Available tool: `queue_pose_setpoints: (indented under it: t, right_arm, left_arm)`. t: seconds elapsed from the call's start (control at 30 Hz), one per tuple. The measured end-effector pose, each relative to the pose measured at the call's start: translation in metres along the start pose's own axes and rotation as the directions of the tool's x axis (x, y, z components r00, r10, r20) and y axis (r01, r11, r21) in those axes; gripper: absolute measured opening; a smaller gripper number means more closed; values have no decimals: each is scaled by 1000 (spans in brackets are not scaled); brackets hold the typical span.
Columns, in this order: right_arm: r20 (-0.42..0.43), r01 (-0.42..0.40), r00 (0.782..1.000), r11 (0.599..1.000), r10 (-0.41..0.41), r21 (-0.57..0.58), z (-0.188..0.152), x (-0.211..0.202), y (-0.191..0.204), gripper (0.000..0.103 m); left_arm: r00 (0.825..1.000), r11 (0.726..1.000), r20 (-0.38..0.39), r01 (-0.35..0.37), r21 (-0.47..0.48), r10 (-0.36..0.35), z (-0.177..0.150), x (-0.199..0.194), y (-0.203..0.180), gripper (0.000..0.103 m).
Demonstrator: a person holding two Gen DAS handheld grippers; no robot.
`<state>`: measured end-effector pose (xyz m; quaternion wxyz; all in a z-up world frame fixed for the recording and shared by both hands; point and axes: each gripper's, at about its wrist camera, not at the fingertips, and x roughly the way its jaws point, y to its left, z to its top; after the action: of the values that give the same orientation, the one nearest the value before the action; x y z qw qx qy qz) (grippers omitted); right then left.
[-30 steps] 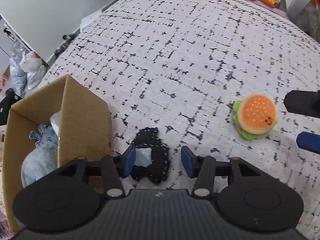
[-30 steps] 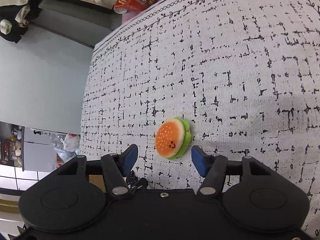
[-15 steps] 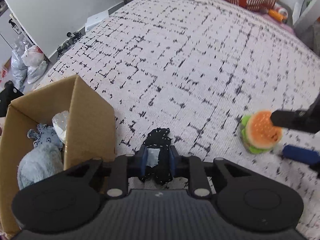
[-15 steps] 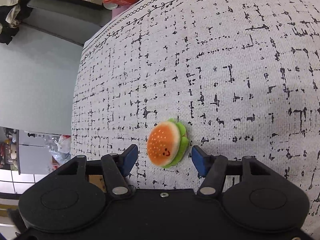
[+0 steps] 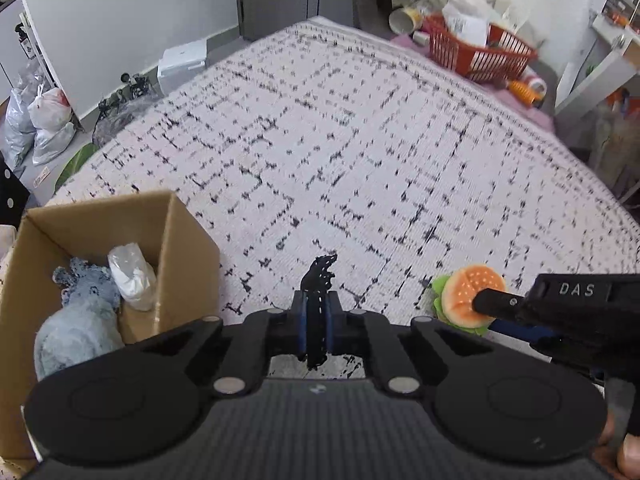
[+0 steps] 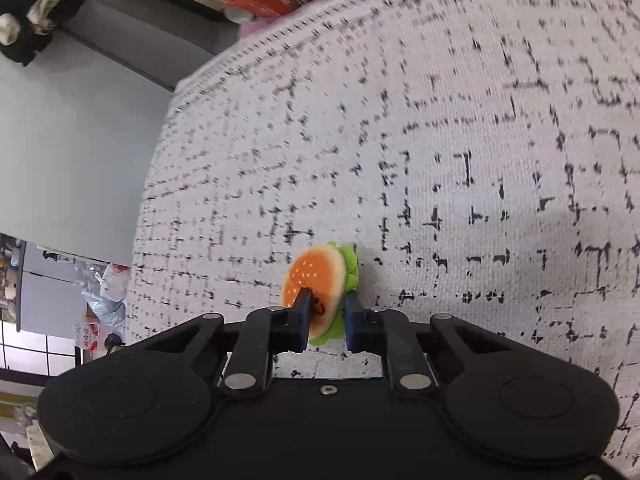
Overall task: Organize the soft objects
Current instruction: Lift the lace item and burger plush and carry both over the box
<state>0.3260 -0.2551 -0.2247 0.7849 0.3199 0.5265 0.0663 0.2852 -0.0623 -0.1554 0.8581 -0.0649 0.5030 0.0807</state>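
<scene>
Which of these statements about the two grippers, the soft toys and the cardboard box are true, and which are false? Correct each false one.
1. The left gripper is shut on the black fabric piece. True.
2. The burger plush sits between the fingers of the right gripper. True; its jaws are closing on it.
3. The cardboard box is empty. False: a grey-blue plush and a white plastic bag lie in it.
4. The red basket stands beside the cardboard box. False: it stands at the far end of the patterned cover.
</scene>
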Motion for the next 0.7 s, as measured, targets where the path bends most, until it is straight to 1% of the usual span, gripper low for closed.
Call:
queue_pose_setpoints:
  t: [0.17,0.3,0.53,0.7]
  right_arm:
    - [36,-10,999,1000,11,-18,-5,-21,1,16]
    - [71,-32,997,999,35,-44,-10,-39,7,16]
    - [115,-79,989,992,91,-102,-23,-63,18,16]
    - [142,-123,980,983,142,-134,-30,-81,25,16]
  left_arm:
    - [998,999,49,34,-29,-32,-2,-24,9,8]
    - [996,997,70,58,-54,-54,-7,-45,17,8]
    - [990,995,126,67,-68,-58,-15,-78,30,8]
    - [987,994,152,67,-89,-53,-20,-96,41,8]
